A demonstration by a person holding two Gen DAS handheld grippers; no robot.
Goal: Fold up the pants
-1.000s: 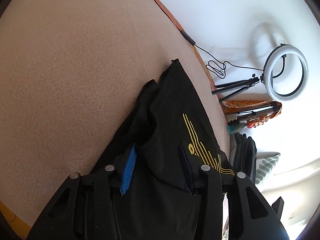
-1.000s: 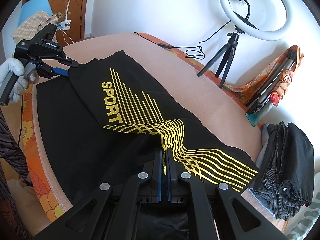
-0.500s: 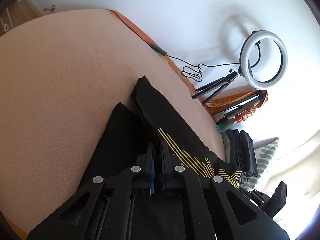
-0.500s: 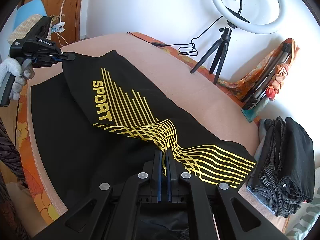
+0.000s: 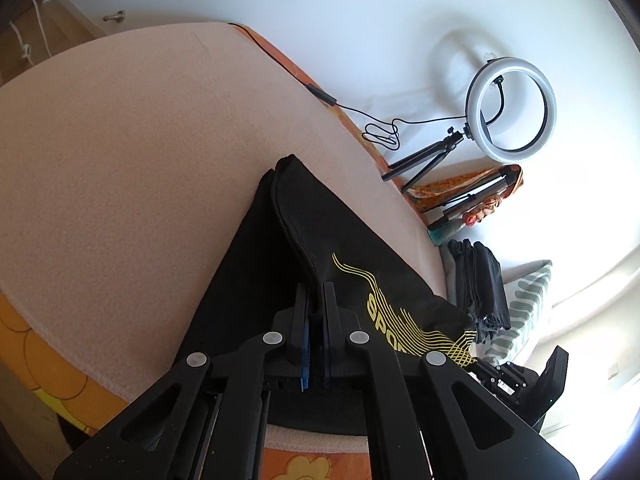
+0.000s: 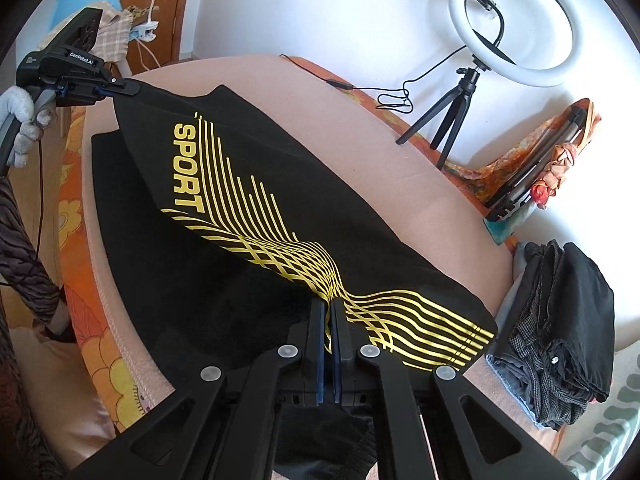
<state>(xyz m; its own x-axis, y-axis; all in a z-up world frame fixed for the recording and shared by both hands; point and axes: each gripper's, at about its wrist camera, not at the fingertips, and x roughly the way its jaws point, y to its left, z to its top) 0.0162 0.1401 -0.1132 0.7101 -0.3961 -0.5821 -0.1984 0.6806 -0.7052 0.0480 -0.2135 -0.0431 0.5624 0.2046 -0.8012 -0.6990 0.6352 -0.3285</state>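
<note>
1. The left gripper [image 5: 316, 292] has its jaws closed on a black fold of the pants [image 5: 320, 232], pinching the edge just beside the yellow print.
2. The right gripper [image 6: 328, 308] is clamped as well, its jaws closed on the pants [image 6: 248, 216] where the yellow stripes narrow to a waist.
3. Seen from the right wrist, the left gripper [image 6: 124, 89] holds the far corner of the pants, borne by a gloved hand [image 6: 22, 120].
4. The upper layer of the pants, with "SPORT" and the stripes, stretches between the two grips and is raised off a lower black layer that lies flat.
5. The pants lie on a pink pad [image 6: 360, 152], along the pad's near side; the pad's far side is bare.
6. A ring light [image 6: 516, 20] on a small tripod stands beyond the pad, against the white wall.
7. A stack of dark clothes [image 6: 568, 320] sits off the pad's right end, near the striped hem of the pants.
8. An orange flowered sheet [image 6: 76, 216] shows under the pad's left edge.
</note>
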